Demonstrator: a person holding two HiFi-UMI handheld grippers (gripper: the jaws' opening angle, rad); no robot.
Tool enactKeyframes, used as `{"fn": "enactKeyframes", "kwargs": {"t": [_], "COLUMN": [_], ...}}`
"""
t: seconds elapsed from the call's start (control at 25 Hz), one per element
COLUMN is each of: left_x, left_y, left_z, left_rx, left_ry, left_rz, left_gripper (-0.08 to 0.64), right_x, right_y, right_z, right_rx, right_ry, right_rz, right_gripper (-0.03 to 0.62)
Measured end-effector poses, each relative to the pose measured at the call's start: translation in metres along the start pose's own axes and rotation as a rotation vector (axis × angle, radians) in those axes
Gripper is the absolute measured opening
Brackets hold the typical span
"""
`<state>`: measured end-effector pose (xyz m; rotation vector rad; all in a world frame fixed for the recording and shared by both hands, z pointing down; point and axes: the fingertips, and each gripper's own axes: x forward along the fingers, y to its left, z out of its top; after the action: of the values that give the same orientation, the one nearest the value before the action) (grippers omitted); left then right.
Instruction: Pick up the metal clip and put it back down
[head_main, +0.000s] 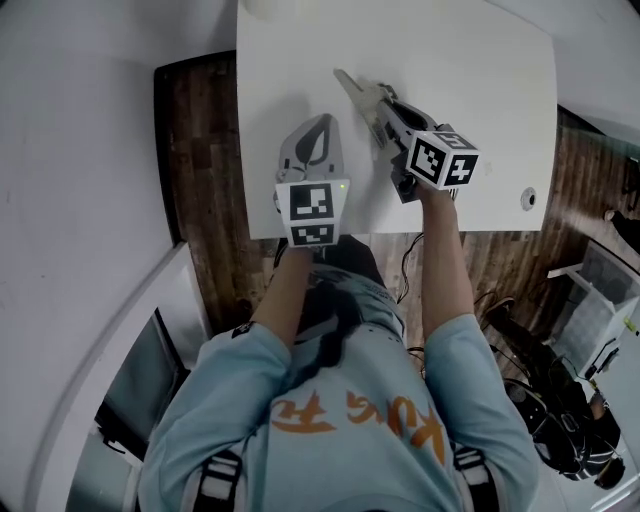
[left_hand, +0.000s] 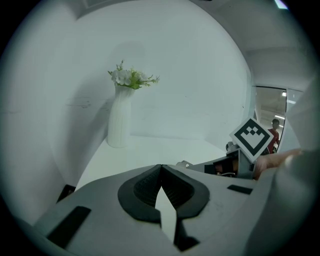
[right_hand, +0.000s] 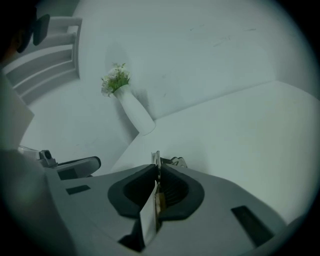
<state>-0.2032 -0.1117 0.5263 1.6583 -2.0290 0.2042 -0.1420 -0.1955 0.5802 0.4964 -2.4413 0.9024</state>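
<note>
The right gripper (right_hand: 157, 172) has its jaws nearly together, and they press on the metal clip (right_hand: 156, 159). The flat body of the clip stands on edge between the dark ribbed faces. Its top edge and its wire handles show just beyond the tips. The left gripper (left_hand: 161, 170) has its jaws together at the tips with nothing between them, and it rests near the front edge of the white table (head_main: 480, 90), beside the right one but not touching it.

The clip is therefore in the right gripper, low over the table. Whether it is already off the surface I cannot tell. A white vase (right_hand: 134, 112) with flowers stands well apart, at the back of the table by the wall.

In my judgement the step in hand is the lift. The clip is thin and smooth, so it may slide or turn. It is better to keep the squeeze steady and raise it straight and slowly. Afterwards it should come down until it rests on the table before the jaws are released.
</note>
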Motion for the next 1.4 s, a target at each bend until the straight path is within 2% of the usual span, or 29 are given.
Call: {"fn": "enactKeyframes", "kwargs": {"t": [0.16, 0.32, 0.44, 0.6, 0.76, 0.88, 1.08, 1.4], "left_x": [-0.022, -0.032, -0.031, -0.022, -0.020, -0.020, -0.017, -0.012], "left_y": [0.015, 0.006, -0.018, -0.060, -0.100, -0.128, -0.162, -0.186], "left_z": [-0.001, 0.013, 0.030, 0.050, 0.062, 0.068, 0.063, 0.054], "left_rx": [0.013, 0.028, 0.057, 0.113, 0.152, 0.180, 0.221, 0.277], "left_ry": [-0.028, -0.057, -0.090, -0.131, -0.145, -0.154, -0.136, -0.100], "left_rz": [-0.018, -0.046, -0.095, -0.187, -0.262, -0.311, -0.369, -0.390], "left_gripper": [0.024, 0.025, 0.023, 0.023, 0.024, 0.023, 0.024, 0.023], "right_x": [0.000, -0.037, -0.083, -0.137, -0.191, -0.221, -0.252, -0.286], "right_y": [0.035, 0.047, 0.045, 0.039, 0.036, 0.032, 0.009, -0.052], "right_z": [-0.016, 0.004, 0.026, 0.044, 0.053, 0.051, 0.036, 0.013], "right_rx": [-0.018, -0.045, -0.121, -0.312, -0.384, -0.436, -0.383, -0.209], "right_ry": [-0.029, -0.147, -0.225, -0.247, -0.309, -0.309, -0.323, -0.392], "right_rz": [-0.042, -0.118, -0.223, -0.397, -0.531, -0.613, -0.673, -0.708], "right_gripper": [0.037, 0.037, 0.036, 0.037, 0.037, 0.037, 0.037, 0.037]}}
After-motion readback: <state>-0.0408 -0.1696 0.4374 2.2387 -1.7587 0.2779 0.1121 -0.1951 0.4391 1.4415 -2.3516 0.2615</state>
